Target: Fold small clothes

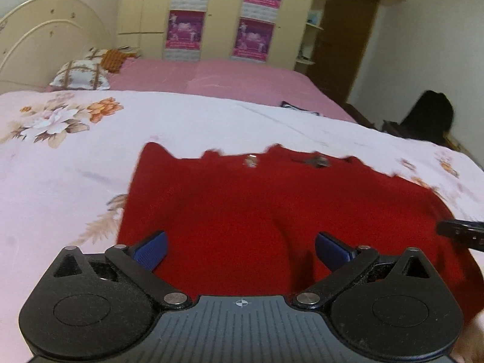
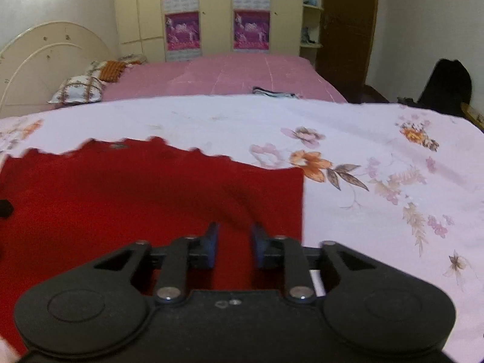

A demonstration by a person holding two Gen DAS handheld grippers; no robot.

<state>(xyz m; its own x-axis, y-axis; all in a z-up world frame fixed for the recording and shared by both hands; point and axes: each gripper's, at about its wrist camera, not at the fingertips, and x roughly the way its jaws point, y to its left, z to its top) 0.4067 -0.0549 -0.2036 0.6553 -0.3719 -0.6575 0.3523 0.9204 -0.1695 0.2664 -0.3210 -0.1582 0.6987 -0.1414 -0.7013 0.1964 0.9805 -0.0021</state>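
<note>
**Two grippers over a red garment on the bed**

Two hand-held grippers hovered low above one red garment (image 1: 272, 208) that lay spread on a white floral sheet (image 1: 60, 163) covering the near part of the bed. The left gripper (image 1: 240, 249) sat over the garment's near edge, toward its left side, with red cloth filling the space ahead of it and between its fingers. Its jaws stood wide apart, the blue pads (image 1: 152, 249) splayed outward and gripping nothing. The right gripper (image 2: 233, 246) sat near the garment's right edge, which ran straight up the sheet just beside its right finger. Its jaws were drawn closer, yet a clear gap remained between the blue pads (image 2: 211, 246), and red cloth showed through that gap; it also held nothing. In the left wrist view a black part of the right gripper poked in at the right edge of the frame, above the cloth.

Both tools pointed forward along the bed toward the far wardrobe (image 2: 211, 15), tilted gently down.

The garment looked like plain, deep red, soft-textured fabric, mostly flat with a shallow ridge rising near its middle. Its far edge was ragged and uneven, with small notches, and two small metallic-looking bits (image 1: 251, 161) lay along that edge; blur hid what they were. Beyond the floral sheet stretched a pink bedspread (image 1: 211, 75), with a patterned pillow (image 1: 80, 75) by the cream headboard (image 1: 39, 30).
</note>
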